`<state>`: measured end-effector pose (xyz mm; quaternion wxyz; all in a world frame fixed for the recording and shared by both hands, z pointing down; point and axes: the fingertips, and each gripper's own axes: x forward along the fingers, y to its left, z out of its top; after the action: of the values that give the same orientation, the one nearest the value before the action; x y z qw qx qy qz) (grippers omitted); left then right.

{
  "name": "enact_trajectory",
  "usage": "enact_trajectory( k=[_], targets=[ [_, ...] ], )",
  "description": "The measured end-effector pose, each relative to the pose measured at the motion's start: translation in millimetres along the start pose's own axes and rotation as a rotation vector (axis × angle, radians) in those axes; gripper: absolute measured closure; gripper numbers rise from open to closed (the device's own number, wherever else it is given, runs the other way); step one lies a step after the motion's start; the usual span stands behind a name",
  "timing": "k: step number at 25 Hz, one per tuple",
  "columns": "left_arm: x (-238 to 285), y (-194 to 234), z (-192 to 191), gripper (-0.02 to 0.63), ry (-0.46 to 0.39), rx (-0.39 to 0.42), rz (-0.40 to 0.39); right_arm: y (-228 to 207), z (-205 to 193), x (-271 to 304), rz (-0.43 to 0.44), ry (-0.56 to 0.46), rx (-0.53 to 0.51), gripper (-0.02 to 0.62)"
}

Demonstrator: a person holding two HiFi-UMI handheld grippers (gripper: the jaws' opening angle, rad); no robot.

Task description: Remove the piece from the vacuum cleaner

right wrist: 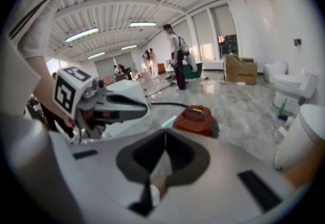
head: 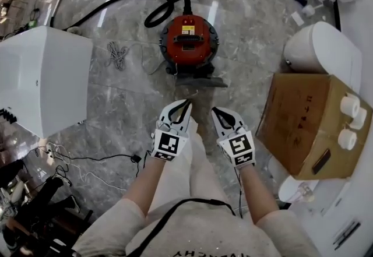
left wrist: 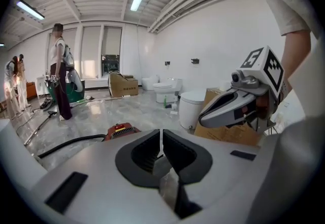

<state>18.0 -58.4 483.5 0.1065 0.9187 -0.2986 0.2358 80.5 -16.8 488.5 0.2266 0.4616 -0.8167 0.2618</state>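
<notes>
Vacuum cleaner (head: pixel 189 40) untouched
Left gripper (head: pixel 185 104) and right gripper (head: pixel 215 111) are clenched empty; the near dark piece (head: pixel 199 80), judged stiff, is best edge-gripped.

On the vacuum cleaner (head: pixel 173 46), a yellow label (head: pixel 187 30) illegibly small; white box (head: pixel 44 78) partly beyond the head view's left edge.

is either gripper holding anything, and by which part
Nothing is held. The left gripper and the right gripper are both shut and empty, clear of the red vacuum cleaner on the floor.
</notes>
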Motion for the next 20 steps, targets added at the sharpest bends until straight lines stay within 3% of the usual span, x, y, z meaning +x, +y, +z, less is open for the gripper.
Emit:
enact_trajectory(
  k=[7,14,20],
  targets=[
    [50,7,-59,0.515,0.136,0.082,-0.094,-28,-38,45,-0.013,0.146,-0.033,0.583],
    [90,35,-108,0.494,0.210,0.046,-0.079,-55,-74,92,-0.031,0.259,-0.174,0.580],
    [123,40,-149,0.418,0.295,0.104,-0.137,-65,-106,125,-0.030,0.335,-0.198,0.477]
  ],
)
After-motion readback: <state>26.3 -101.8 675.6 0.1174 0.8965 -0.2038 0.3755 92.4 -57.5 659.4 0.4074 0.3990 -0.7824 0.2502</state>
